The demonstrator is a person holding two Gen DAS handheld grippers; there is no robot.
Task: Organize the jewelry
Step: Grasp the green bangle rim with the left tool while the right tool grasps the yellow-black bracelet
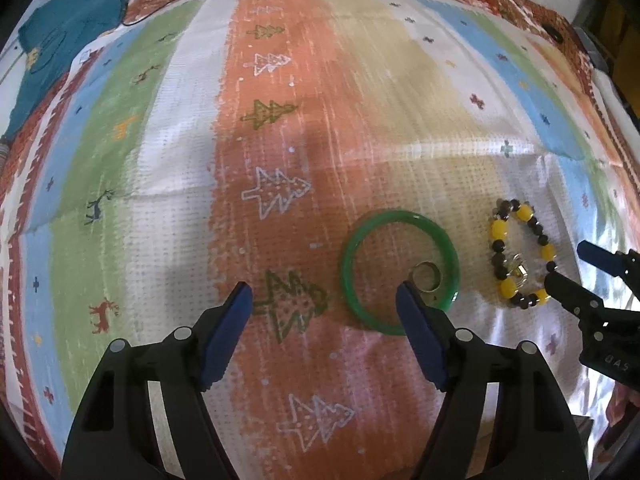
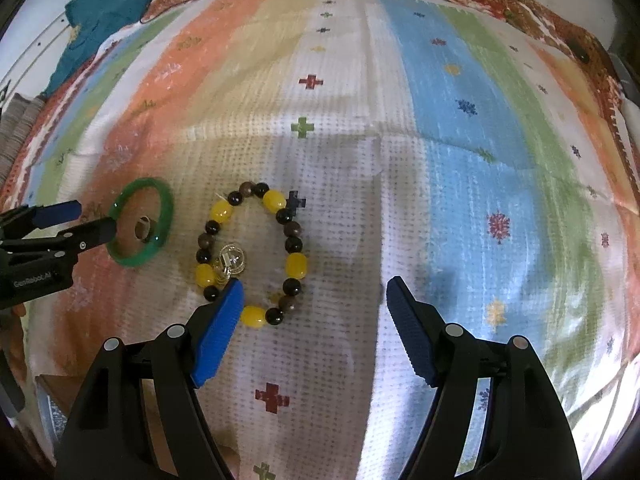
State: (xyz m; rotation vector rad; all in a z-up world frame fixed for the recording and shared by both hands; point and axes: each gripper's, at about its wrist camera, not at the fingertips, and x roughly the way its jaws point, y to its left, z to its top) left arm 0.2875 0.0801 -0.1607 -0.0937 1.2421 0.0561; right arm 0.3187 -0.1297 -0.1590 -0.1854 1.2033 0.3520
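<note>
left gripper [image 1: 324, 292], black w/ blue ribbed pads, hangs over a striped woven mat [image 1: 168, 184] w/ jaws spread wide and nothing between them; its right-hand pad sits over the near rim of a glossy green bangle [image 1: 400, 272] lying flat on the mat. inside the bangle, toward its near-right edge, rests a small silver-toned ring [image 1: 427, 277]. right gripper [image 2: 314, 292] is likewise agape and empty, its left-hand pad just over the near-left arc of a beaded bracelet of yellow and dark round beads [image 2: 252, 252], which lies just right of the bangle, apart from it. a small gold-and-clear charm or earring [image 2: 229, 265] sits inside the bracelet's left side; what exactly it is can't be told. a teal cloth [image 1: 68, 36] lies bunched far beyond the bangle, at the mat's far-left corner.

risks, as judged: bangle is hard and slick, so an off-centre pinch on the rim could squirt it sideways into the ring or bracelet. bracelet is limp; grabbing one bead may let the rest sag, drag the charm along. grippers work close together near the bangle, so a bump btwn them is possible.
</note>
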